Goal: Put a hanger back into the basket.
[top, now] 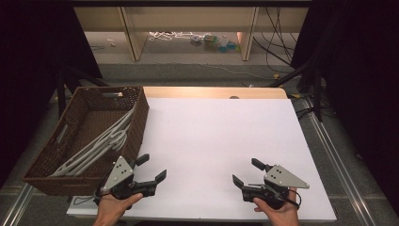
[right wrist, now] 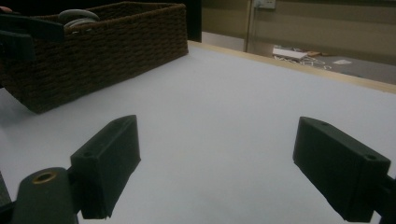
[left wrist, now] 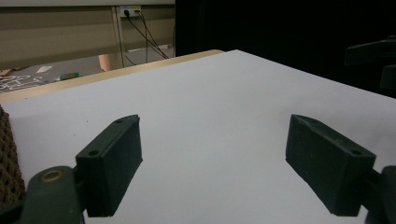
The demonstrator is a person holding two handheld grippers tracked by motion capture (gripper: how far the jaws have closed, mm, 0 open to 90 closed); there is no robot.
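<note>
Wicker basket (top: 136,117) ×1 is set at table (top: 216,136) left, grey hangers (top: 101,143) inside, count unclear. Left gripper (top: 151,166) and right gripper (top: 245,171) are held wide apart-jawed, empty.

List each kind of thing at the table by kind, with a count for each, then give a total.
Wicker basket: 1
Bundle of grey hangers in the basket (separate hangers too tangled to count): 1
Hand-held grippers: 2, left gripper and right gripper, both open
Total: 4
</note>
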